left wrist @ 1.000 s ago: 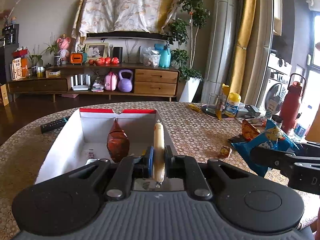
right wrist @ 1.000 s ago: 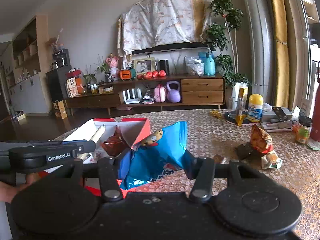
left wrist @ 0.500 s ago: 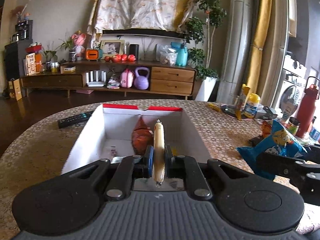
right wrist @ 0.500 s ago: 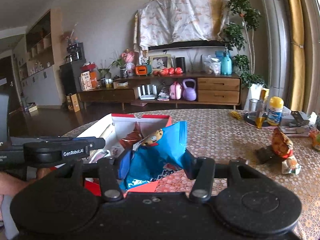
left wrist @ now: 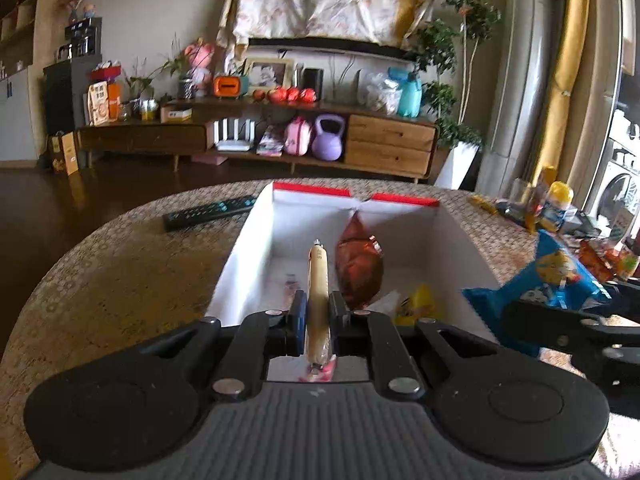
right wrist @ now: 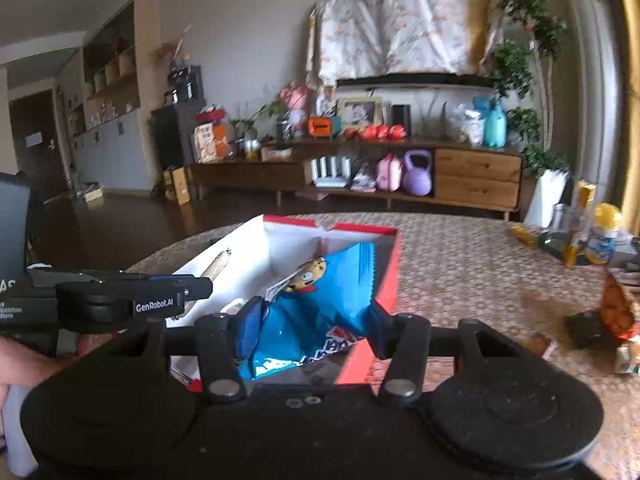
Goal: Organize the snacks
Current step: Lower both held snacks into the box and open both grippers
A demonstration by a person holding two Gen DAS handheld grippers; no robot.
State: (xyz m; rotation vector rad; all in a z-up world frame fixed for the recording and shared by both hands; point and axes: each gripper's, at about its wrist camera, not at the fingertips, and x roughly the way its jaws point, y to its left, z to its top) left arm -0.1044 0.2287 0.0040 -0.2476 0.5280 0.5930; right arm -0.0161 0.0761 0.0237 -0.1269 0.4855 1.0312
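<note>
Tan sausage stick (left wrist: 318,296) pinched in left jaws | blue snack bag (right wrist: 316,316) clamped in right jaws

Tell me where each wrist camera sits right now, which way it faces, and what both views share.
Left wrist: behind the left claw, shut on a sausage stick, looking into the white box; the right claw shows at its right edge.
Right wrist: behind the right claw, shut on the blue snack bag at the box's right wall; the left claw and a bare hand show at left.
Shared: box, sausage stick, blue bag, wooden sideboard.
</note>
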